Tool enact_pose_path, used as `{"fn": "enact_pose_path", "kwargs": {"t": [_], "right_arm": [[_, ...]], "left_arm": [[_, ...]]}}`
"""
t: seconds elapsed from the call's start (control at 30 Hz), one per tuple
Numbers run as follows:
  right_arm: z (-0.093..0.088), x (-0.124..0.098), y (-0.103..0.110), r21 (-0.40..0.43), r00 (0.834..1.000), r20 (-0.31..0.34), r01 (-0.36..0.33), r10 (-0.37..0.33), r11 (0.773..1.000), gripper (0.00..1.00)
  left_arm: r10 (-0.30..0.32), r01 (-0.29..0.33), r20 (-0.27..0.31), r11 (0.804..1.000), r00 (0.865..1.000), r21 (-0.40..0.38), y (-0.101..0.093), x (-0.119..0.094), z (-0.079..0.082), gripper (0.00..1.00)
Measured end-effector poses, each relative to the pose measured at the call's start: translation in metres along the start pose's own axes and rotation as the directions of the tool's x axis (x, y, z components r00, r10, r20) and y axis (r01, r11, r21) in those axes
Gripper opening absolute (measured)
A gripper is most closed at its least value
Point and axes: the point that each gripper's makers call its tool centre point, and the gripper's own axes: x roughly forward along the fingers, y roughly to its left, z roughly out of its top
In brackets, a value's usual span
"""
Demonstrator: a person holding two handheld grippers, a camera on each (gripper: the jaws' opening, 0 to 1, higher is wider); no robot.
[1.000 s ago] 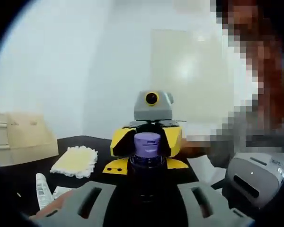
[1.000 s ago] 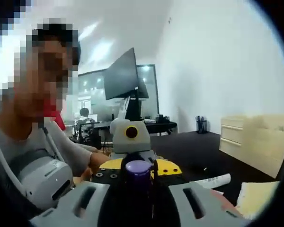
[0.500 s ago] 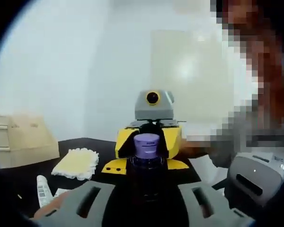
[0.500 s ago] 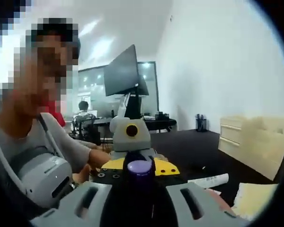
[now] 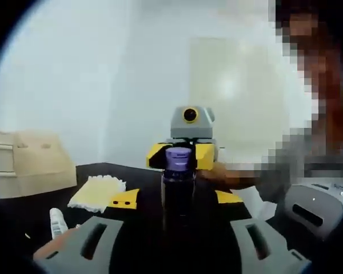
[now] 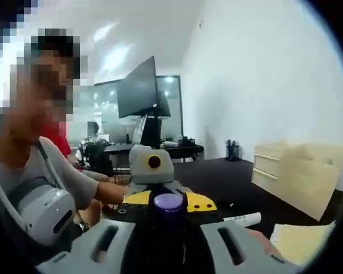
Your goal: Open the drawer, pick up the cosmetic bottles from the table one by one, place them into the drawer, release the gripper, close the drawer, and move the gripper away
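Note:
A dark cosmetic bottle [image 5: 178,188] with a purple cap [image 6: 168,202] stands upright between the two grippers, which face each other above a black table [image 5: 137,177]. In the right gripper view my right gripper [image 6: 168,237] is shut on the bottle's dark body. My left gripper [image 5: 174,231] is open, its grey jaws spread wide on either side of the bottle. The right gripper [image 5: 182,155], yellow and grey, rises behind the cap in the left gripper view. The left gripper [image 6: 166,201] stands just behind the cap in the right gripper view.
A beige drawer cabinet [image 5: 23,168] [image 6: 291,174] sits on the table. A yellow cloth [image 5: 97,191] [image 6: 300,240] and a white tube [image 5: 57,220] [image 6: 243,218] lie nearby. A person in grey [image 6: 51,171] sits close, and a monitor [image 6: 138,94] stands behind.
My left gripper's jaws have spread apart off the bottle. In its view the bottle has drawn up and away with the right gripper; in the right gripper view it stays put.

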Motion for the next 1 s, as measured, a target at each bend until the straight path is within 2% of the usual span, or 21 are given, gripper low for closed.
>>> {"fn": "enact_pose_path", "kwargs": {"t": [0.1,0.17,0.23,0.47,0.5,0.6,0.73,0.8,1.0], "right_arm": [[0.005,-0.002,-0.006,-0.022,1.000,-0.009,0.027,-0.028,0.999,0.17],[0.012,-0.004,-0.012,-0.030,0.999,-0.006,0.047,-0.047,0.998,0.17],[0.017,-0.005,-0.017,-0.029,0.999,-0.007,0.053,-0.054,0.998,0.17],[0.036,-0.009,-0.041,-0.066,0.996,-0.016,0.086,-0.087,0.994,0.17],[0.039,-0.010,-0.045,-0.068,0.996,-0.014,0.090,-0.091,0.994,0.17],[0.047,-0.010,-0.057,-0.075,0.994,0.000,0.110,-0.110,0.991,0.17],[0.054,-0.008,-0.073,-0.053,0.992,0.018,0.124,-0.123,0.991,0.17],[0.055,-0.006,-0.081,-0.047,0.991,0.017,0.135,-0.135,0.990,0.17],[0.060,-0.006,-0.108,-0.044,0.986,0.016,0.164,-0.163,0.986,0.17]], "left_arm": [[0.034,-0.033,-0.040,0.999,0.999,0.031,0.010,-0.001,-0.002,0.45],[0.038,-0.037,-0.023,0.998,0.999,0.058,0.014,-0.004,0.009,0.46],[0.068,-0.067,-0.012,0.993,0.998,0.093,0.024,-0.006,0.020,0.46],[0.110,-0.099,-0.061,0.981,0.992,0.165,0.055,-0.007,0.044,0.47],[0.130,-0.115,-0.068,0.975,0.989,0.188,0.061,-0.008,0.045,0.47],[0.183,-0.172,-0.041,0.967,0.982,0.186,0.080,-0.010,0.056,0.47],[0.220,-0.213,-0.028,0.962,0.975,0.170,0.095,-0.014,0.062,0.47],[0.258,-0.249,-0.039,0.956,0.965,0.153,0.106,-0.016,0.059,0.50],[0.300,-0.285,-0.096,0.948,0.949,0.143,0.130,-0.018,0.053,0.51]]}}
